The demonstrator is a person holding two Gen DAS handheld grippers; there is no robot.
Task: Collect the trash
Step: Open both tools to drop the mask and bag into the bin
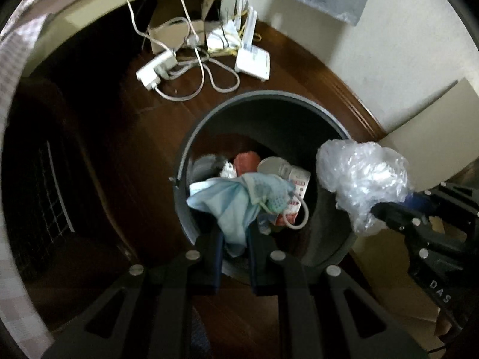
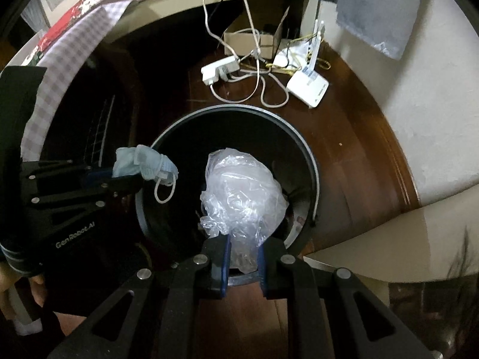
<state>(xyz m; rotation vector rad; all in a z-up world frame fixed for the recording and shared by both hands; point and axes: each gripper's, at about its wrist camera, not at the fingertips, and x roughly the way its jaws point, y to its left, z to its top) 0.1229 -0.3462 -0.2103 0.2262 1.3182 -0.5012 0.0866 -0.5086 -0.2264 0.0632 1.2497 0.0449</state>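
Observation:
A dark round trash bin (image 1: 209, 113) stands on the wooden floor, open, with several pieces of trash inside. My left gripper (image 1: 235, 233) is shut on a crumpled light-blue face mask (image 1: 230, 206) and holds it over the bin's near rim. My right gripper (image 2: 244, 245) is shut on a crumpled clear plastic bag (image 2: 242, 191) and holds it above the bin (image 2: 296, 137) opening. The bag also shows in the left wrist view (image 1: 362, 176), at the bin's right rim. The mask also shows in the right wrist view (image 2: 143, 161), at the bin's left rim.
Behind the bin lie a white power strip (image 1: 155, 68), tangled cables (image 1: 206, 71), a white router (image 1: 253, 59) and a cardboard box (image 2: 251, 39). A white wall (image 1: 389, 59) runs on the right. A checkered cloth (image 2: 69, 53) hangs at the left.

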